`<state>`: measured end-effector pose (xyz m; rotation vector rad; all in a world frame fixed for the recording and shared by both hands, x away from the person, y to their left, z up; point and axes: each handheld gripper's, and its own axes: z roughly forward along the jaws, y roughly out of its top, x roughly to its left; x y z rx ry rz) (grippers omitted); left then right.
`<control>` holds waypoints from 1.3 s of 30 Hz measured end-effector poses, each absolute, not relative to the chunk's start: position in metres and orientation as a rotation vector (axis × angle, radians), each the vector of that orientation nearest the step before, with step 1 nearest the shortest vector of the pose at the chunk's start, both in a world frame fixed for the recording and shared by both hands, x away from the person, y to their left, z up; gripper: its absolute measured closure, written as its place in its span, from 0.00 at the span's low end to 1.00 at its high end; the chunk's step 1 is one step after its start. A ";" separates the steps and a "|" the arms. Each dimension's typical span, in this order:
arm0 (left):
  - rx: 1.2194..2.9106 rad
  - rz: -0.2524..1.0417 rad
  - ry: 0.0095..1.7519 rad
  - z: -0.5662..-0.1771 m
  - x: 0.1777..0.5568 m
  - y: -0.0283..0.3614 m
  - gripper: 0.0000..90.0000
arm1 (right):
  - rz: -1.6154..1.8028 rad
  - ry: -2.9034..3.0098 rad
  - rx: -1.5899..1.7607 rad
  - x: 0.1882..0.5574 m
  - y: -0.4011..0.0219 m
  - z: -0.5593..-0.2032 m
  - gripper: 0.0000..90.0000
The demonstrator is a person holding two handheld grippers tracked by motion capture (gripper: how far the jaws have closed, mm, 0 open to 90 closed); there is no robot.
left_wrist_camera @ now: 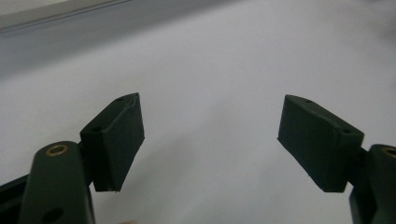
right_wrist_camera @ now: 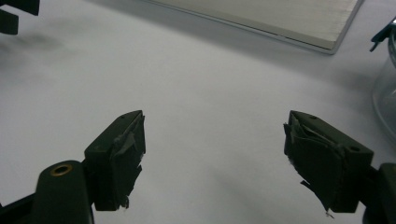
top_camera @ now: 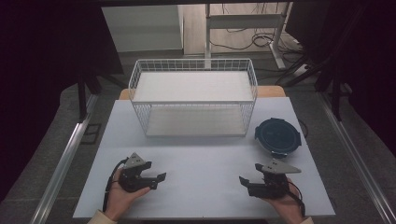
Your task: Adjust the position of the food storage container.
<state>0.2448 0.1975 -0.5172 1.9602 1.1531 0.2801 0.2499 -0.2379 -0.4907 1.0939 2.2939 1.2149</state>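
My left gripper (top_camera: 158, 181) rests low over the white table (top_camera: 201, 186) near its front left, held in a hand and pointing right. In its own view the left gripper (left_wrist_camera: 211, 100) is open, with bare tabletop between the pads. My right gripper (top_camera: 249, 173) sits at the front right, pointing left toward the other. Its worn pads (right_wrist_camera: 123, 154) stand wide apart, so the right gripper (right_wrist_camera: 215, 116) is open and holds nothing. A round container with a dark blue lid (top_camera: 278, 136) stands just beyond the right gripper.
A white two-tier wire rack (top_camera: 194, 95) stands at the middle back of the table; its base edge (right_wrist_camera: 280, 18) and the container's clear wall (right_wrist_camera: 385, 93) appear in the right gripper view. Dark curtains flank the table, and a desk frame with cables stands behind it.
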 end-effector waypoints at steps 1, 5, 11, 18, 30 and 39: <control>1.960 0.280 1.153 -0.517 0.245 0.198 0.25 | 1.207 2.304 1.089 0.250 -0.238 -0.491 0.24; 1.958 0.280 1.157 -0.517 0.244 0.198 0.25 | 1.185 2.310 1.096 0.249 -0.238 -0.492 0.25; 1.966 0.295 1.148 -0.517 0.243 0.198 0.25 | 1.189 2.304 1.100 0.249 -0.239 -0.491 0.27; 1.967 0.291 1.145 -0.517 0.243 0.198 0.25 | 1.183 2.324 1.102 0.249 -0.238 -0.492 0.28; 1.983 0.276 1.130 -0.519 0.245 0.196 0.25 | 1.184 2.348 1.101 0.254 -0.232 -0.485 0.33; 1.970 0.271 1.135 -0.516 0.248 0.193 0.24 | 1.207 2.358 1.084 0.258 -0.230 -0.474 0.40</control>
